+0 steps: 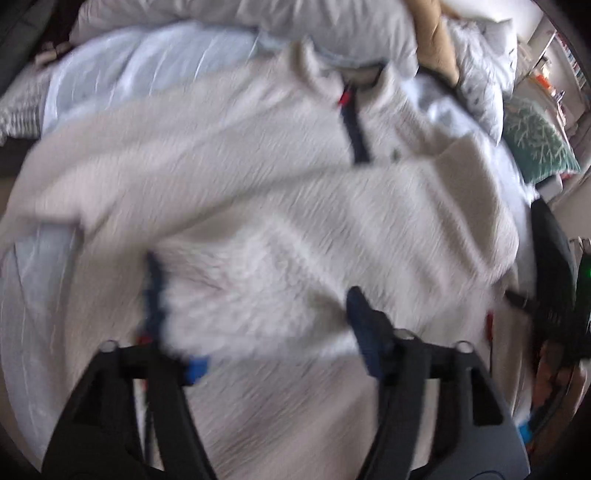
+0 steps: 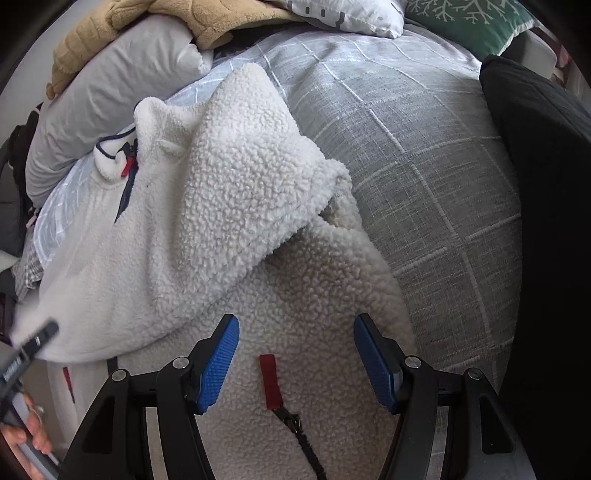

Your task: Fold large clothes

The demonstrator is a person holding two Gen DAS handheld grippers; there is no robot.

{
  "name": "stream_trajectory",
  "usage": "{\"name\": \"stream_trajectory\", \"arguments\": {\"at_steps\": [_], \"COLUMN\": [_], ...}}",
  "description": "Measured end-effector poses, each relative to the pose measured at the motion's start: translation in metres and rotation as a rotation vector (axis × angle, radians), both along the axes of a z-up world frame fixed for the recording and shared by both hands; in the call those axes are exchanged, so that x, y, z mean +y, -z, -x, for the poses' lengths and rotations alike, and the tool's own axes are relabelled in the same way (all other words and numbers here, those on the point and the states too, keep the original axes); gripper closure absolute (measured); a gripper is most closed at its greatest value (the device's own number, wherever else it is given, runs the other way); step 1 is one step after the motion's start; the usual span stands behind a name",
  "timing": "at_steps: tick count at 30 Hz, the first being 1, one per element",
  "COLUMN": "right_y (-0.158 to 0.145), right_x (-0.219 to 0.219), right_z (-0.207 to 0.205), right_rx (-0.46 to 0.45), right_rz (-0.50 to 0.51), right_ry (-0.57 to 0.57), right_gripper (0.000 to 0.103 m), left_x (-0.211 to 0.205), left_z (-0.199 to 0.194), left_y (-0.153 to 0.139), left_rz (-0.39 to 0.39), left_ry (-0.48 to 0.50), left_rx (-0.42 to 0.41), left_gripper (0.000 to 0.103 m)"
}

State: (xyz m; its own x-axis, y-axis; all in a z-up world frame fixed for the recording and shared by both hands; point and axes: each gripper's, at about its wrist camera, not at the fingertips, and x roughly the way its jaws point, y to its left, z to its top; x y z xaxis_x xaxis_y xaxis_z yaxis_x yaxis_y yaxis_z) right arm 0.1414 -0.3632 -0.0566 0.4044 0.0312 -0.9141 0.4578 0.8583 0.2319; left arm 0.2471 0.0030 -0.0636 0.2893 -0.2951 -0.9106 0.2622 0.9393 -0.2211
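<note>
Right wrist view: right hand-held gripper (image 2: pixel 295 354) hovers, jaws apart, over the cream sherpa fleece jacket (image 2: pixel 229 206) on the grey checked bed (image 2: pixel 424 155); left hand-held gripper (image 1: pixel 258 317) likewise holds nothing. Sleeve fold underway; next, grip the hem.

A grey checked bedspread (image 2: pixel 424 155) spreads ahead and right of the right tongs. Far ahead lie a grey pillow (image 2: pixel 110 110), a tan plush toy (image 2: pixel 192 18) on top of it, and a green patterned cushion (image 2: pixel 472 22). A dark cloth (image 2: pixel 546 221) lies at the right.
</note>
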Motion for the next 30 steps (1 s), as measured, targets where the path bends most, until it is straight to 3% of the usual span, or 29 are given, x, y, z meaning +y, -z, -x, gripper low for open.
{"name": "stream_trajectory", "arguments": {"at_steps": [2, 6, 10, 12, 13, 14, 15, 17, 19, 23, 25, 27, 30], "right_y": [-0.002, -0.011, -0.024, -0.033, -0.036, -0.038, -0.039, -0.04, -0.039, -0.037, -0.037, -0.036, -0.026], "right_x": [0.001, -0.002, -0.01, -0.017, -0.02, -0.024, -0.028, -0.036, -0.05, -0.071, -0.083, -0.093, -0.098], "right_z": [0.001, 0.007, 0.014, 0.019, 0.021, 0.023, 0.022, 0.015, 0.004, -0.022, -0.041, -0.071, -0.11], "right_rx": [-0.003, -0.019, -0.054, -0.089, -0.102, -0.118, -0.13, -0.133, -0.13, -0.176, -0.202, -0.215, -0.24], "right_rz": [-0.001, -0.013, -0.026, -0.03, -0.034, -0.046, -0.061, -0.064, -0.057, -0.139, -0.161, -0.171, -0.252], "right_ry": [0.0, 0.007, 0.02, 0.041, 0.048, 0.054, 0.056, 0.06, 0.09, 0.111, 0.121, 0.123, 0.079], "right_gripper": [0.036, 0.032, 0.031, 0.028, 0.028, 0.028, 0.027, 0.027, 0.027, 0.027, 0.027, 0.027, 0.027], "left_x": [0.018, 0.041, 0.062, 0.071, 0.072, 0.07, 0.068, 0.057, 0.052, 0.065, 0.072, 0.077, 0.081], "left_z": [0.006, 0.002, -0.032, -0.046, -0.05, -0.051, -0.051, -0.05, -0.048, -0.033, -0.033, -0.038, -0.048], "left_y": [0.005, -0.002, 0.009, 0.028, 0.038, 0.047, 0.049, 0.042, 0.022, -0.053, -0.067, -0.058, -0.023], "left_rz": [0.03, 0.086, 0.143, 0.137, 0.151, 0.164, 0.16, 0.143, 0.141, 0.303, 0.286, 0.241, 0.207], "left_ry": [0.025, 0.005, -0.092, -0.165, -0.184, -0.192, -0.192, -0.167, -0.163, -0.188, -0.209, -0.224, -0.254], "left_rx": [0.03, 0.004, 0.022, 0.085, 0.127, 0.164, 0.16, 0.101, 0.024, -0.254, -0.323, -0.316, -0.226], "left_gripper": [0.031, 0.026, 0.022, 0.022, 0.03, 0.048, 0.056, 0.092, 0.093, 0.094, 0.094, 0.094, 0.094]}}
